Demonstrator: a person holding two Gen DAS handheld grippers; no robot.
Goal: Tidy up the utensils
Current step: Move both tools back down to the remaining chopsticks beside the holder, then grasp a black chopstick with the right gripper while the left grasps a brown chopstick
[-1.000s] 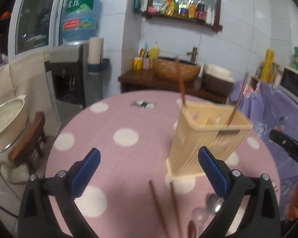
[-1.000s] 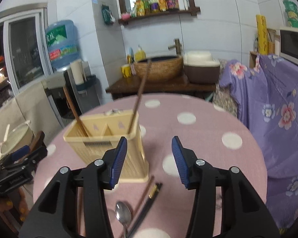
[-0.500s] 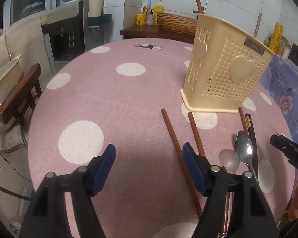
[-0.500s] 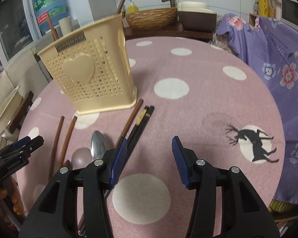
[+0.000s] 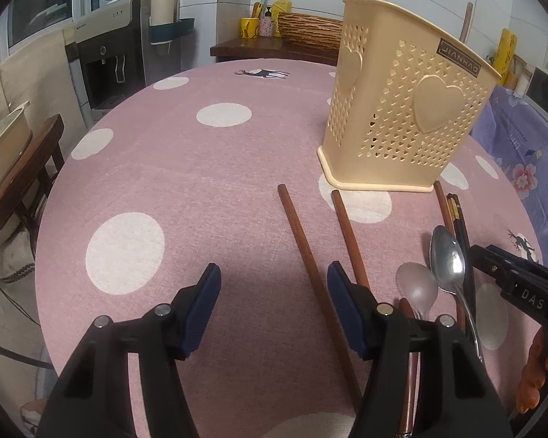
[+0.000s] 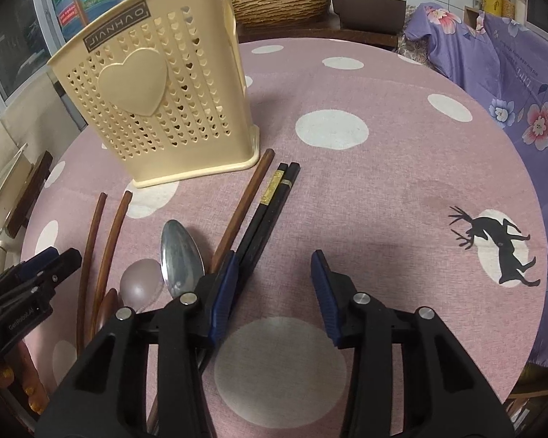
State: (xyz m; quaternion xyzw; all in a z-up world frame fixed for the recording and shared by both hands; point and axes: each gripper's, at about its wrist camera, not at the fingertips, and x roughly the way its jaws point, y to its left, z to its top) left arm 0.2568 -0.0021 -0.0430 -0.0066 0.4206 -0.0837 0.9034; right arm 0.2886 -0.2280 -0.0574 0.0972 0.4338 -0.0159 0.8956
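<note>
A cream perforated utensil holder [image 5: 402,109] [image 6: 160,98] stands on the pink dotted table [image 5: 201,168], with two brown chopsticks upright in it. In front of it lie brown chopsticks [image 5: 310,262] [image 6: 106,248], a pair of black chopsticks [image 6: 270,204] [image 5: 460,226], a metal spoon [image 6: 181,259] [image 5: 447,259] and a clear plastic spoon [image 6: 140,284] [image 5: 418,288]. My left gripper [image 5: 274,284] is open and empty, low over the table, its right finger beside the brown chopsticks. My right gripper [image 6: 272,273] is open and empty, its left finger over the black chopsticks.
A water dispenser [image 5: 117,47] and a wooden stool [image 5: 25,168] with a basin stand left of the table. A counter with a woven basin [image 6: 281,0] is behind. A purple floral cloth [image 6: 511,73] covers furniture on the right.
Both grippers have come down from above the holder to just over the table in front of it. Both stayed open.
</note>
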